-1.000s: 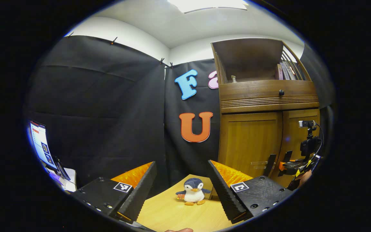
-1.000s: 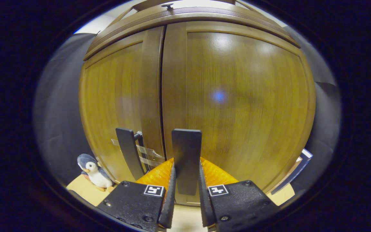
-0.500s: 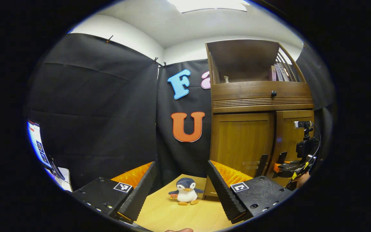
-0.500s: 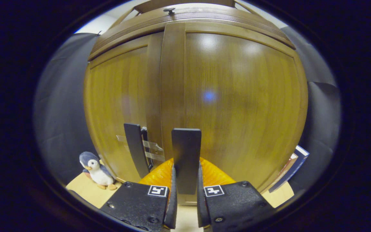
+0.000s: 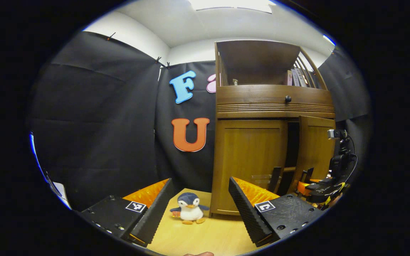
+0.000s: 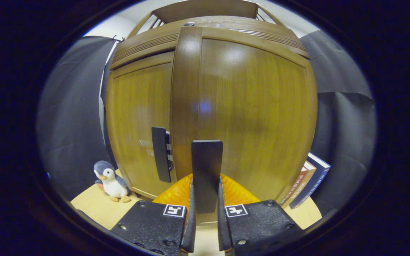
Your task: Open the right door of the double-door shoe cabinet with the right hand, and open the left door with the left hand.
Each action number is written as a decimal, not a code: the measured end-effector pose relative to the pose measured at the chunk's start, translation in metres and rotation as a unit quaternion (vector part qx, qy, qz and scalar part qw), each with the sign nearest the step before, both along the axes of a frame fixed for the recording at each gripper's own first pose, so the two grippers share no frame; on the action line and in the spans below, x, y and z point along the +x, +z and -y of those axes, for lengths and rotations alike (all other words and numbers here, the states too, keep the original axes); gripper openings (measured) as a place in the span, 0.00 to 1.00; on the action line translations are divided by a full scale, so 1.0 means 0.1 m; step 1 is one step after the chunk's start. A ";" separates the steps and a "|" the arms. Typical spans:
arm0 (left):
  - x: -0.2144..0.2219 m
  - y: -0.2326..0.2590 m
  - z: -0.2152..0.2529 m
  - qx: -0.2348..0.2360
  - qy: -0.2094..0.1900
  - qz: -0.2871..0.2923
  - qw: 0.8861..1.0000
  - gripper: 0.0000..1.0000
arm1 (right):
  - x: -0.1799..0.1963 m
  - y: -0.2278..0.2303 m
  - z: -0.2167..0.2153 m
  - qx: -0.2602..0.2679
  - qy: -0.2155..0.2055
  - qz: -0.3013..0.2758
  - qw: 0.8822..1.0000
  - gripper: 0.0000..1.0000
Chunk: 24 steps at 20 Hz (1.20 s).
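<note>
In the left gripper view, the left gripper (image 5: 199, 206) hung over the wooden tabletop (image 5: 205, 236) with its jaws wide apart and nothing between them. The shoe cabinet (image 5: 274, 142) stood ahead and to the right of those jaws. Its left door (image 5: 249, 163) sat flush and shut, and that door's upright handle (image 5: 275, 179) lay beyond the right-hand finger, its long axis vertical; I judged the left gripper the nearer one for it, though it was well apart from it. The right door (image 5: 315, 145) stood ajar, a dark gap showing at its inner edge, with the right gripper (image 5: 310, 179) at its handle. A plush penguin (image 5: 189, 212) sat on the table just beside the cabinet's left corner.

In the right gripper view, the right gripper's jaws were clamped on the right door's handle (image 6: 206, 174), a vertical bar running straight up from between the fingers. The door's face lay square ahead, its free edge to the left. Some books (image 6: 308, 185) leaned at the lower right.
</note>
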<state>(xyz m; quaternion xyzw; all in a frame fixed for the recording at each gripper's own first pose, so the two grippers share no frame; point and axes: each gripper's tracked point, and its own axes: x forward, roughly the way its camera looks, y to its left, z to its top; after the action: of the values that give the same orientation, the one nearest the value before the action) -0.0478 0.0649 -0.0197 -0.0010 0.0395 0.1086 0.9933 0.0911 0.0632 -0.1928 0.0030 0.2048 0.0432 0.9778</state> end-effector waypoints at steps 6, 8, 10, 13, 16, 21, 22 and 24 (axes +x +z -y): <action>0.22 -0.04 0.40 -0.014 -0.054 -0.002 0.998 0.95 | -0.32 0.06 0.16 0.008 0.005 -0.011 1.000 0.28; 0.26 -0.07 0.50 -0.017 -0.066 -0.003 0.998 0.95 | -0.43 0.06 0.22 0.007 0.002 -0.011 1.000 0.28; 0.29 -0.09 0.62 -0.022 -0.077 -0.007 0.997 0.95 | -0.53 0.09 0.29 -0.002 -0.002 -0.012 1.000 0.28; 0.32 -0.16 0.79 -0.029 -0.092 -0.013 0.995 0.95 | -0.67 0.12 0.38 0.011 -0.011 -0.018 1.000 0.28; 0.33 -0.22 0.89 -0.030 -0.099 -0.022 0.994 0.95 | -0.79 0.15 0.50 0.008 -0.013 -0.014 1.000 0.28; 0.41 -0.33 1.11 -0.034 -0.117 -0.035 0.992 0.95 | -1.01 0.19 0.74 0.019 -0.036 -0.018 0.999 0.28; 0.42 -0.34 1.15 -0.035 -0.121 -0.037 0.991 0.95 | -1.05 0.19 0.79 0.020 -0.041 -0.020 0.999 0.28; 0.45 -0.37 1.23 -0.037 -0.130 -0.040 0.990 0.95 | -1.16 0.20 0.94 0.022 -0.055 -0.025 0.998 0.27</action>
<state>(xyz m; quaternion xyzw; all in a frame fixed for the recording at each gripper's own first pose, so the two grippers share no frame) -0.0025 -0.0584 -0.0566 -0.0282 0.0832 -0.0228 0.9959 -0.0247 -0.0305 -0.1731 0.0368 0.2280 -0.0066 0.9729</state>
